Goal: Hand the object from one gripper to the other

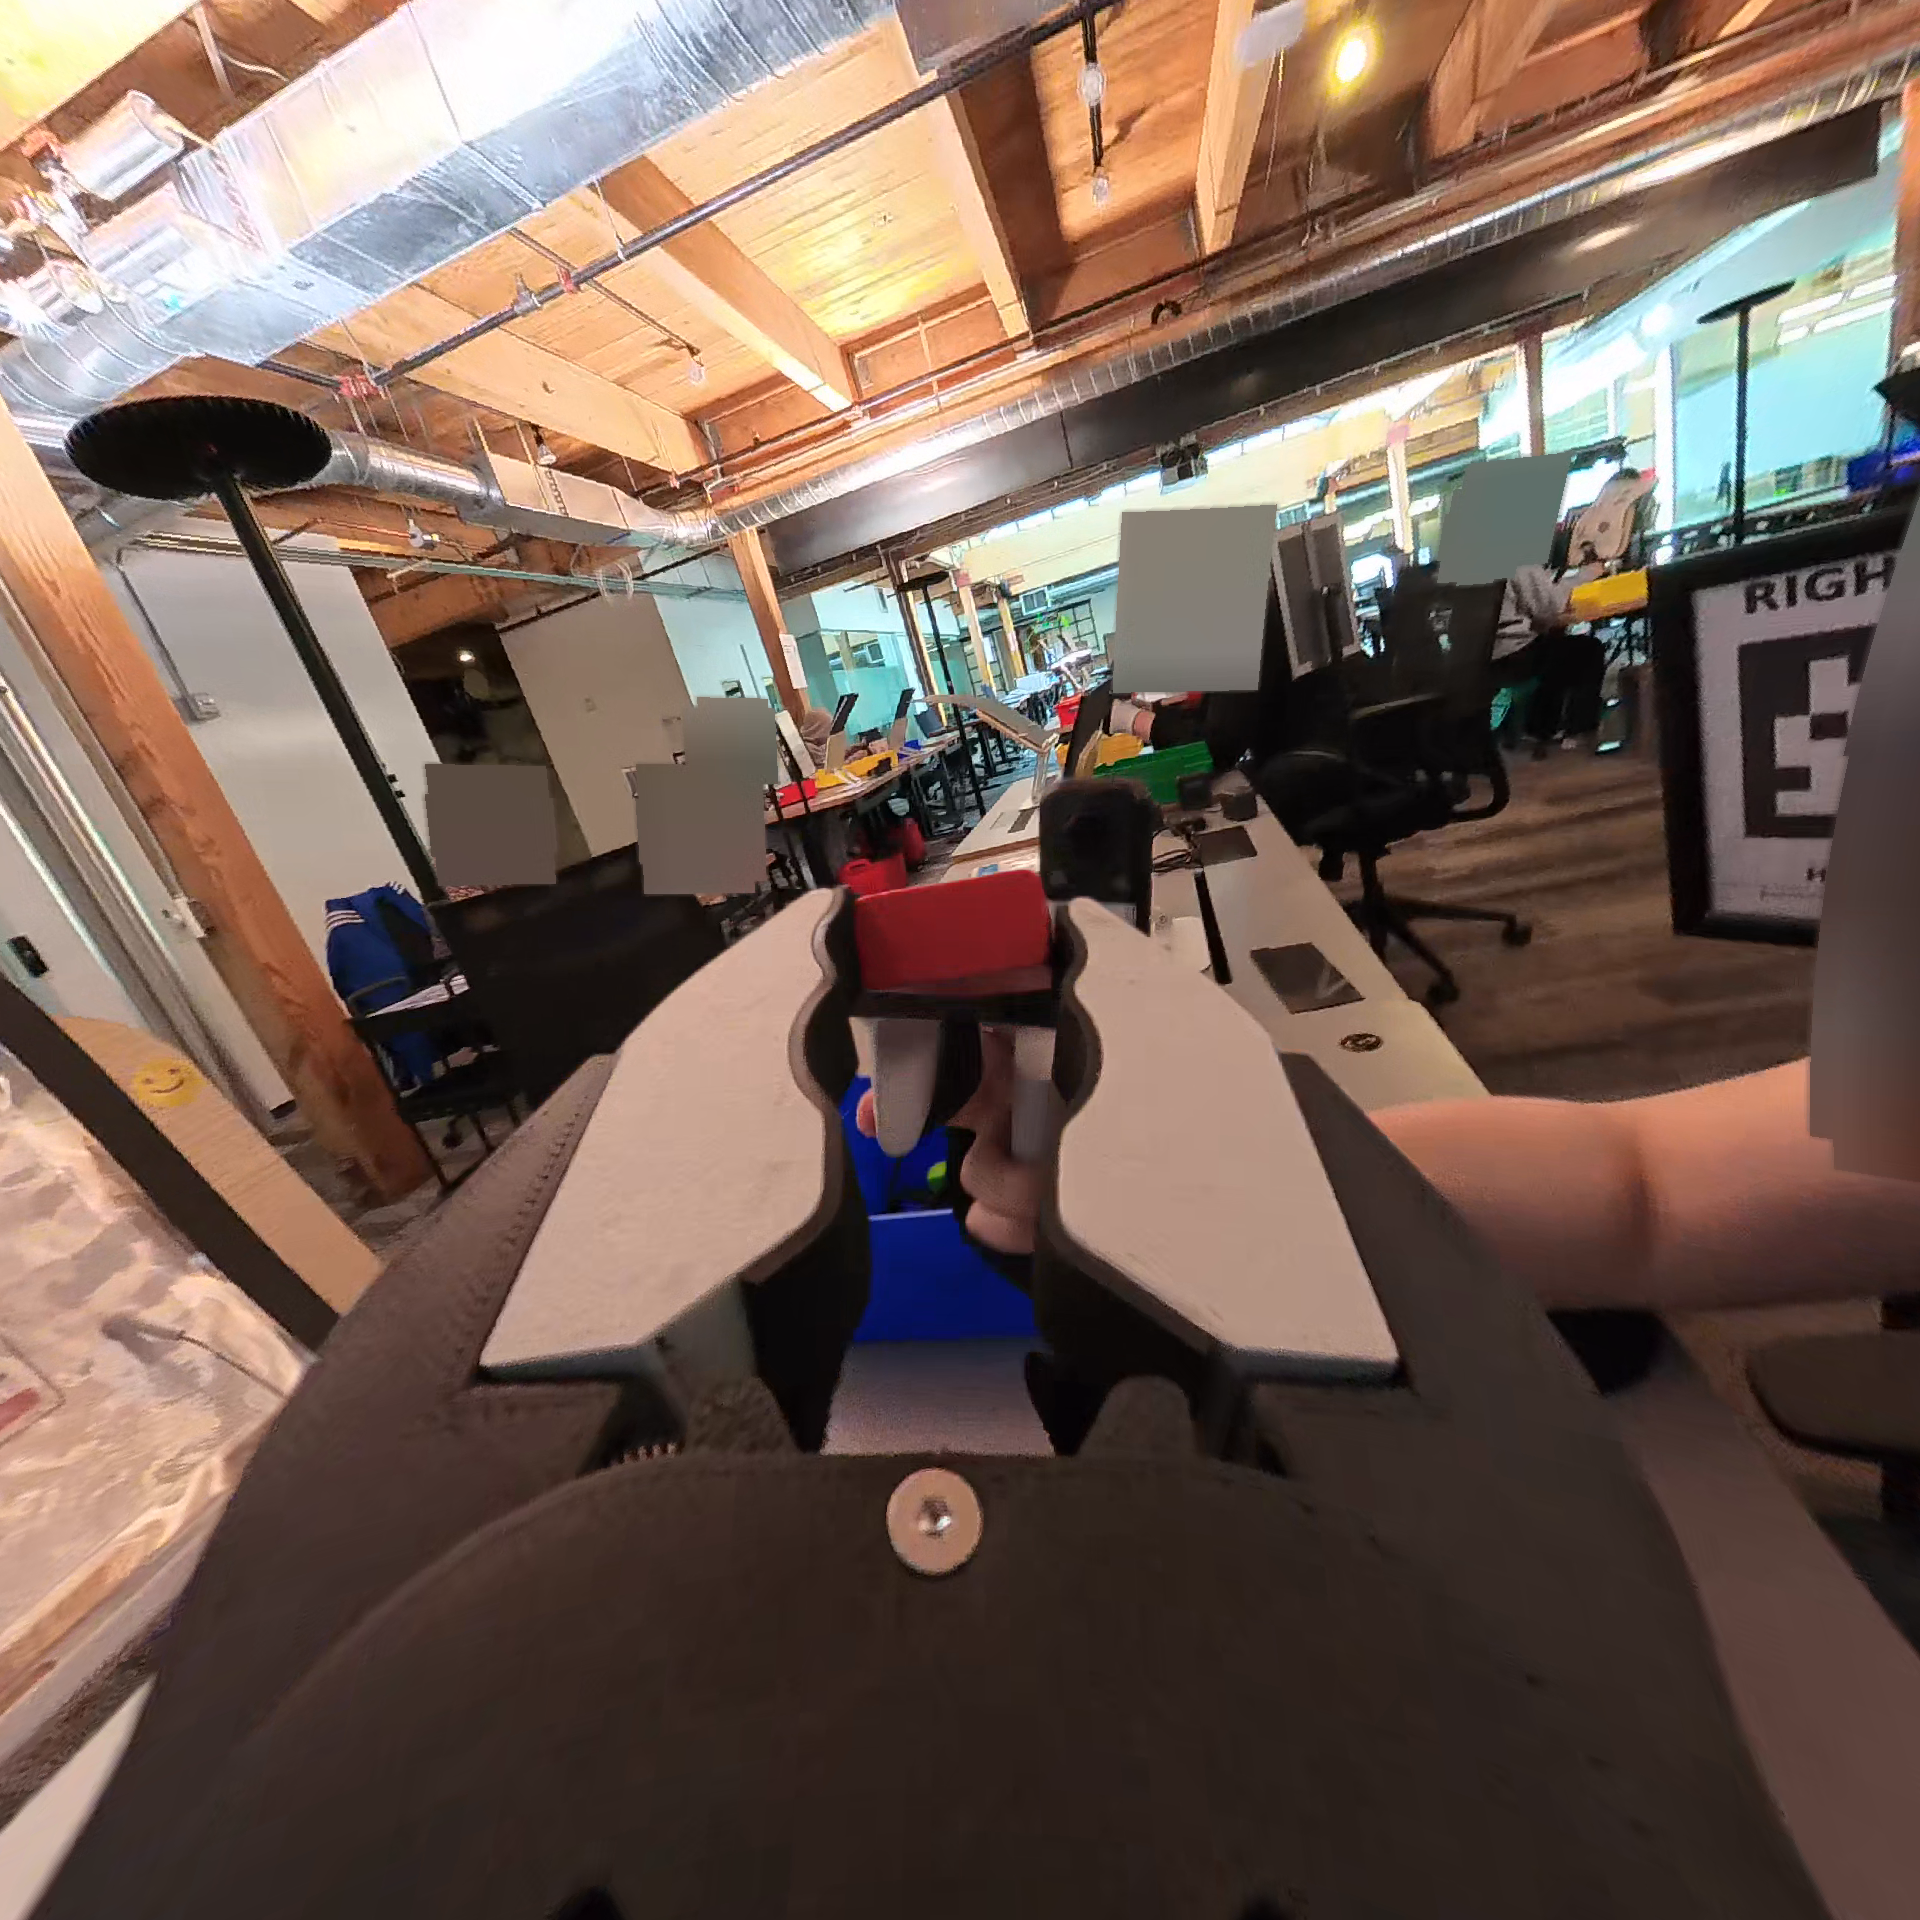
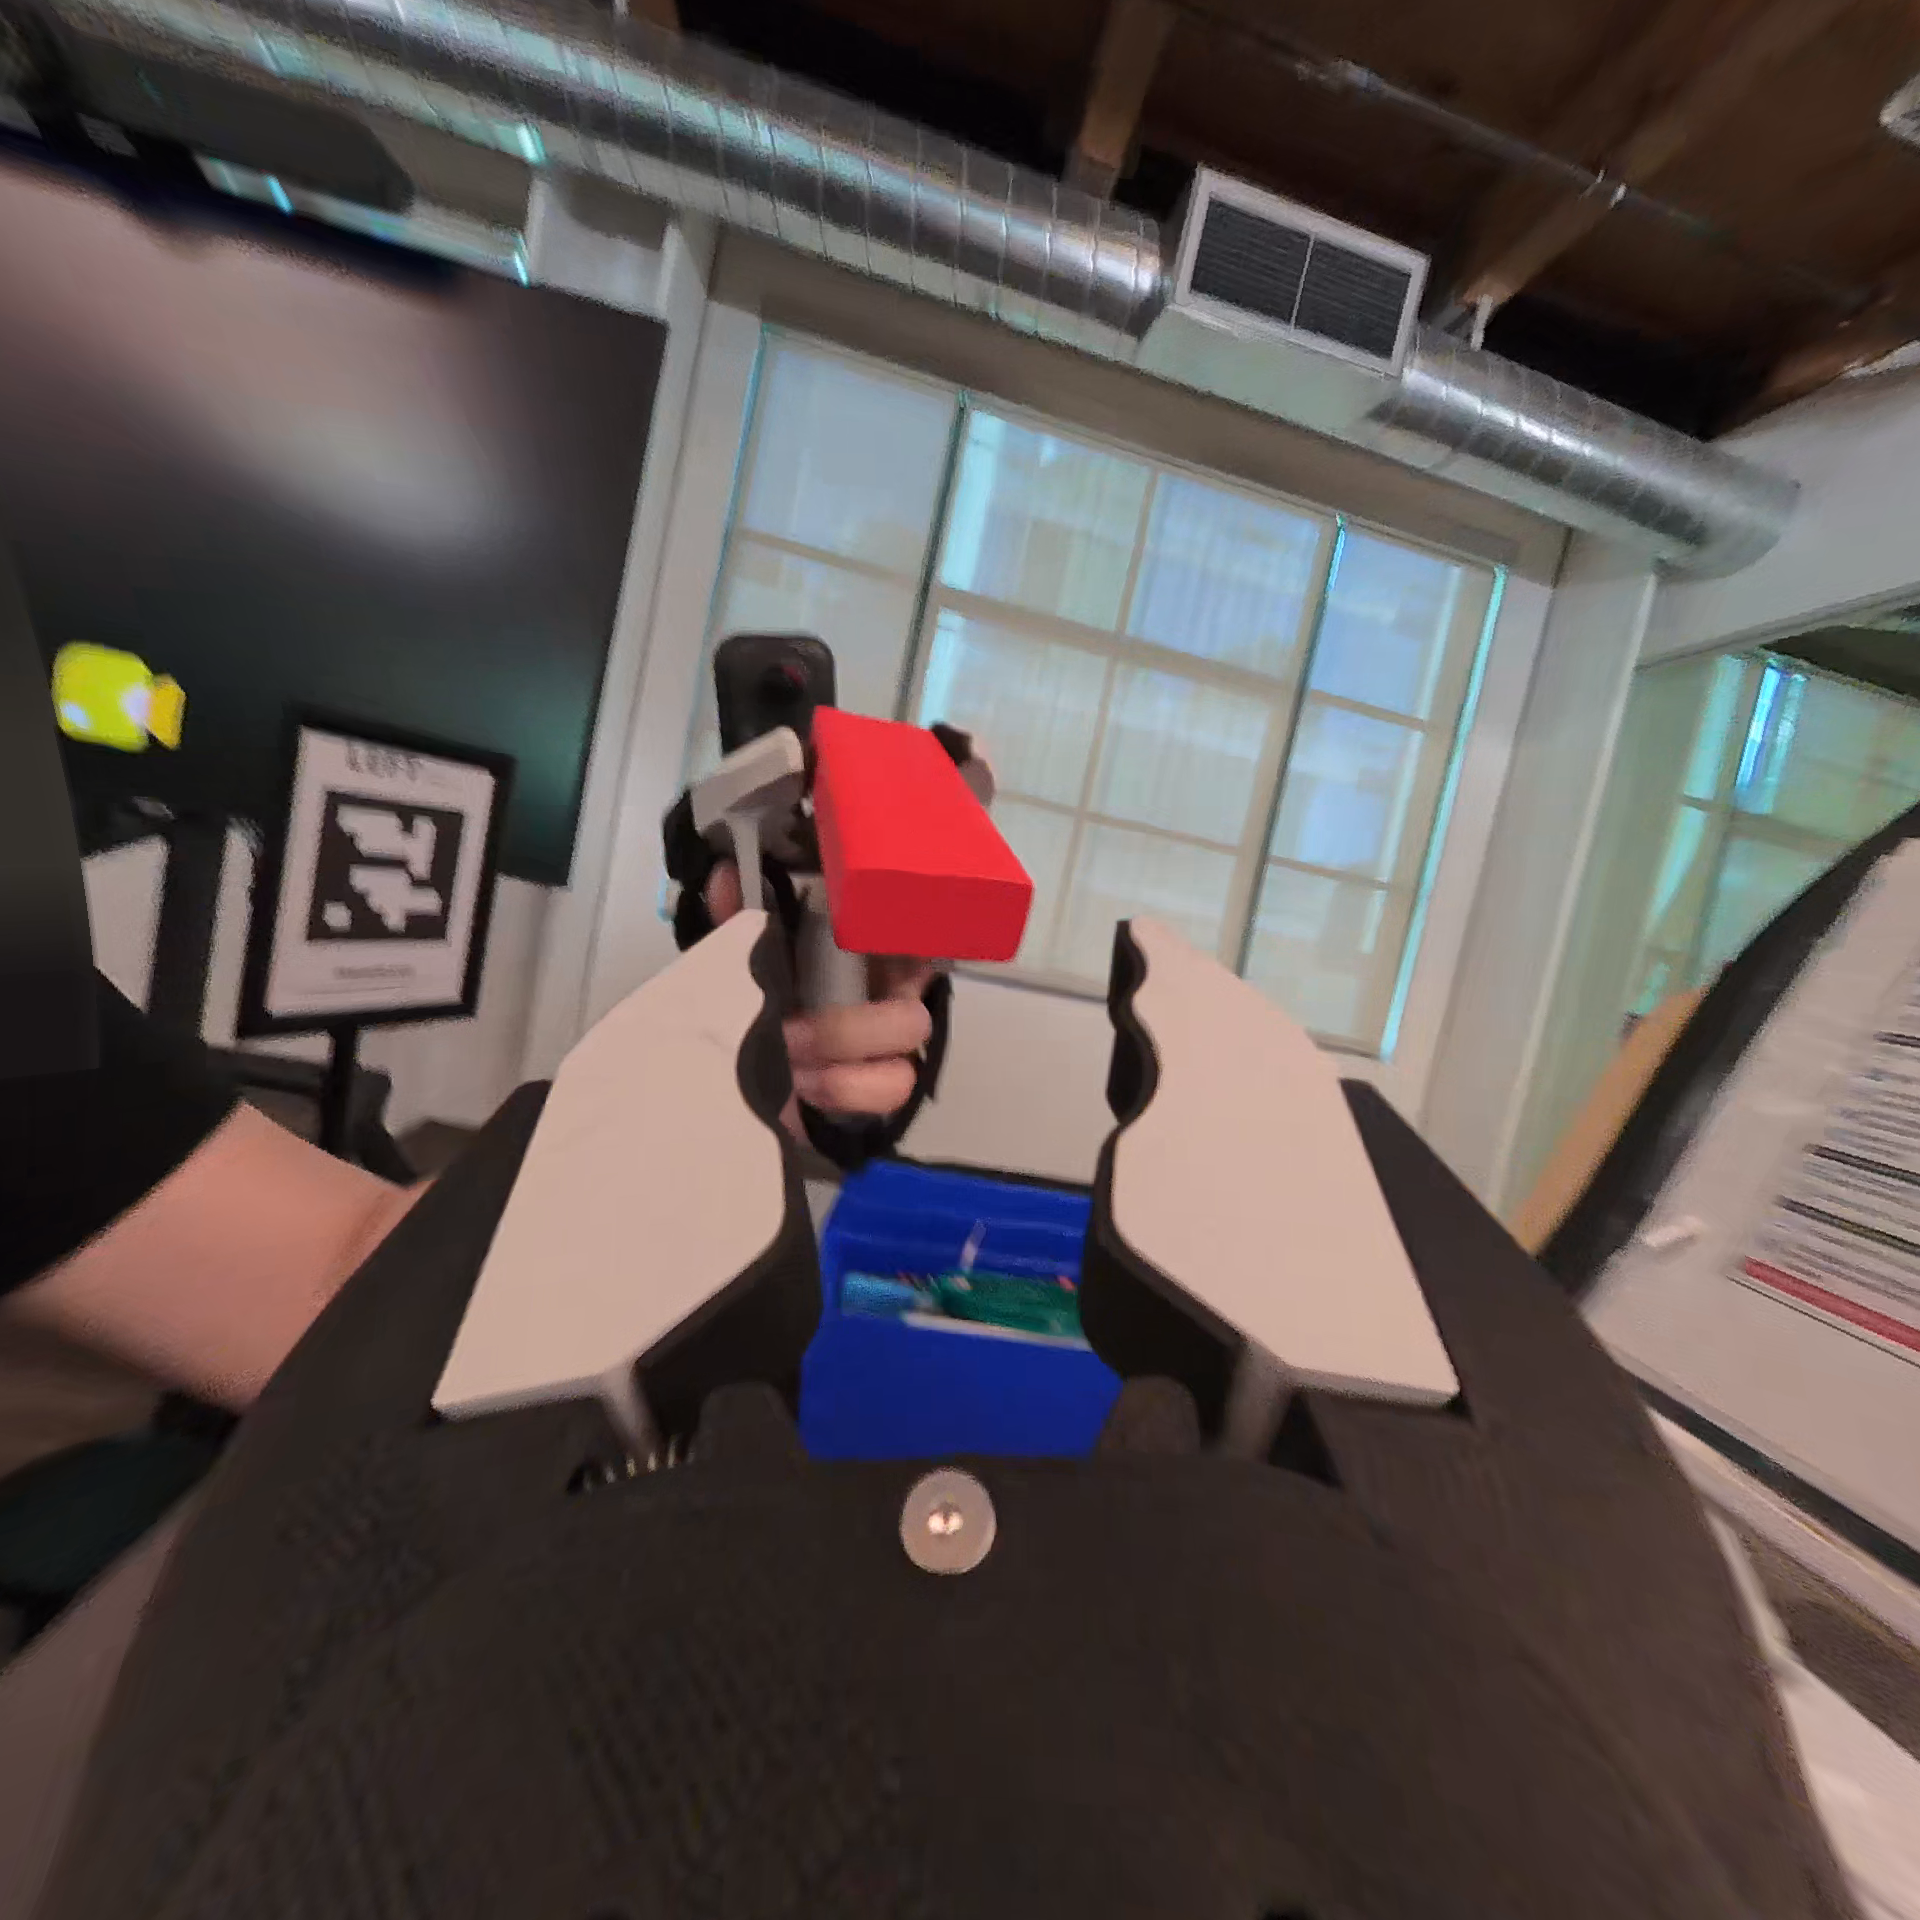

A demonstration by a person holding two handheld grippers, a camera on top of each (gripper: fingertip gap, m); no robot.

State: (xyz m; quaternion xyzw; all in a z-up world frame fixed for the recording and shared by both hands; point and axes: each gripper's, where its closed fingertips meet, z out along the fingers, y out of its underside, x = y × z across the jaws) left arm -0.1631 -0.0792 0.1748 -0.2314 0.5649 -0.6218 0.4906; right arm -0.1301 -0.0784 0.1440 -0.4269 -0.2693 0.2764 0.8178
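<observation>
Block (image 1: 948,928), red and oblong, sits clamped between the left tool's (image 1: 954,940) fingertips, held up in the air. The right tool (image 2: 940,961) gapes wide and empty just below it. Underneath stands a blue bin (image 2: 951,1387).

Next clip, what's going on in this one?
A person holds a two-finger gripper in each hand, up in the air above a blue plastic bin. The left gripper is shut on a red rectangular block, clamped between its fingertips. The right gripper is open and faces the block with its tips just short of it, not gripping. The block has not yet changed grippers.
</observation>
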